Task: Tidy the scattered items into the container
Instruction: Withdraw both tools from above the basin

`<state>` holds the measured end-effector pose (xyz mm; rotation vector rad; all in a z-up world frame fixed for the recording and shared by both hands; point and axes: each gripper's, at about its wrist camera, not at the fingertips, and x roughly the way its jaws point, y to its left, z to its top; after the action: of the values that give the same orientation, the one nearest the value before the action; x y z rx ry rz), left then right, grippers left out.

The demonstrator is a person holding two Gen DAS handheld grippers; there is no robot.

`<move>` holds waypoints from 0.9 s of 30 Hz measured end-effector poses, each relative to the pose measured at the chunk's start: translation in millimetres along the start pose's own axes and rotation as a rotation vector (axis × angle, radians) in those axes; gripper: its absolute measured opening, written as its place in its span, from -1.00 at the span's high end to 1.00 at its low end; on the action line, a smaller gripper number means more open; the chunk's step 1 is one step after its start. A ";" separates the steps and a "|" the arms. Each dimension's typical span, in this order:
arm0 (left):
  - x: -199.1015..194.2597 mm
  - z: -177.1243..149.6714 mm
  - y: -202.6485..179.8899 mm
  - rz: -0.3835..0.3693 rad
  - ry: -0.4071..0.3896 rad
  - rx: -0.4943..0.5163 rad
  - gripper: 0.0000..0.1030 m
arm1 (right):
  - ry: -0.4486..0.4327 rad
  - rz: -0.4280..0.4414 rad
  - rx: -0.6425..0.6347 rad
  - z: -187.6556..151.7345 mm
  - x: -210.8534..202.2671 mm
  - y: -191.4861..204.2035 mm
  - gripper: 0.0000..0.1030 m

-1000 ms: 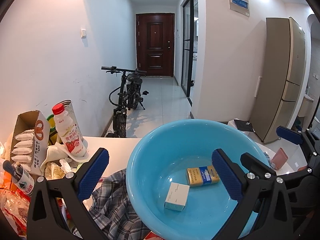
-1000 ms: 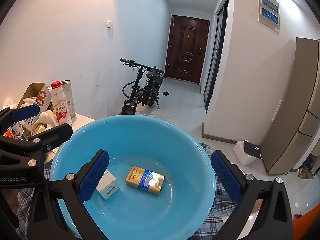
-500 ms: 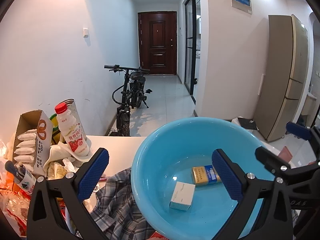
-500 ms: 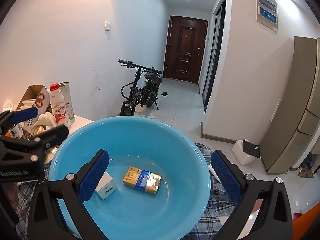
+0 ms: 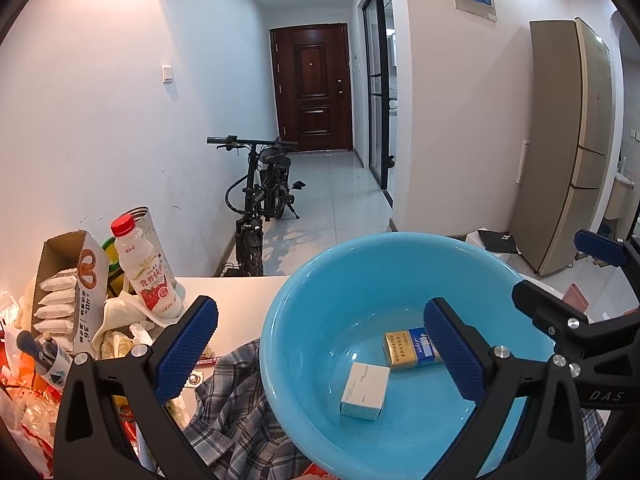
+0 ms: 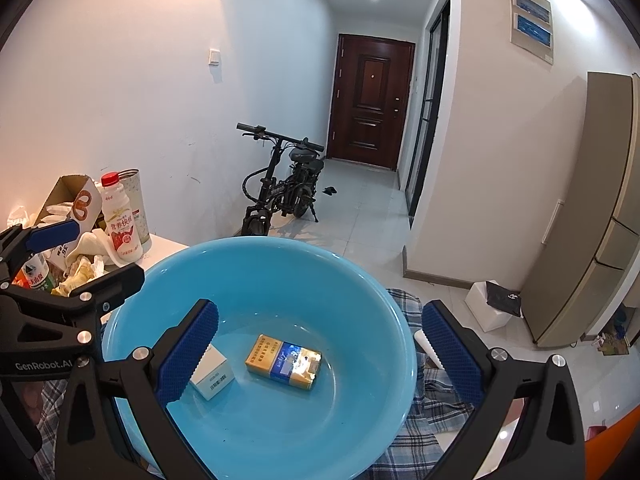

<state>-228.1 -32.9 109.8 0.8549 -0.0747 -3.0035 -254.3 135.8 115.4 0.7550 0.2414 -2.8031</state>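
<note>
A blue plastic basin (image 5: 304, 312) (image 6: 360, 280) sits on a plaid cloth (image 5: 236, 404) on the white table. Inside it lie a gold-and-blue pack (image 5: 404, 350) (image 6: 284, 360) and a small white box (image 5: 365, 390) (image 6: 214, 372). My left gripper (image 5: 320, 344) hovers open over the basin's left side, with nothing between its fingers. Over the basin's middle my right gripper (image 6: 318, 350) is open and empty too. The right gripper's body shows at the right edge of the left wrist view, and the left gripper's body at the left edge of the right wrist view.
Clutter fills the table's left: a red-capped drink bottle (image 5: 146, 272) (image 6: 120, 220), a metal tin (image 6: 134, 204), an open cardboard box of white sachets (image 5: 68, 292), cloths and wrappers. Beyond the table stand a black bike (image 5: 260, 208), a door and a tall fridge (image 5: 568, 152).
Both grippers have drifted a little left and back; the basin sits further right in the left wrist view. Both stay open, and the basin's contents have not moved.
</note>
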 end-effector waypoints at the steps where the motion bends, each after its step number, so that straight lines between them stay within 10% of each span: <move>1: -0.5 0.2 0.0 0.000 -0.001 0.000 -0.99 | -0.002 0.000 0.001 0.2 -0.8 -0.8 -1.00; 27: -27.9 3.5 -13.4 -0.018 -0.057 0.054 -0.99 | -0.130 0.001 0.015 1.0 -77.5 -13.2 -1.00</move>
<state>-206.2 -18.6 126.7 0.7787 -0.1510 -3.0559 -193.0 161.8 157.2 0.5728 0.1972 -2.8419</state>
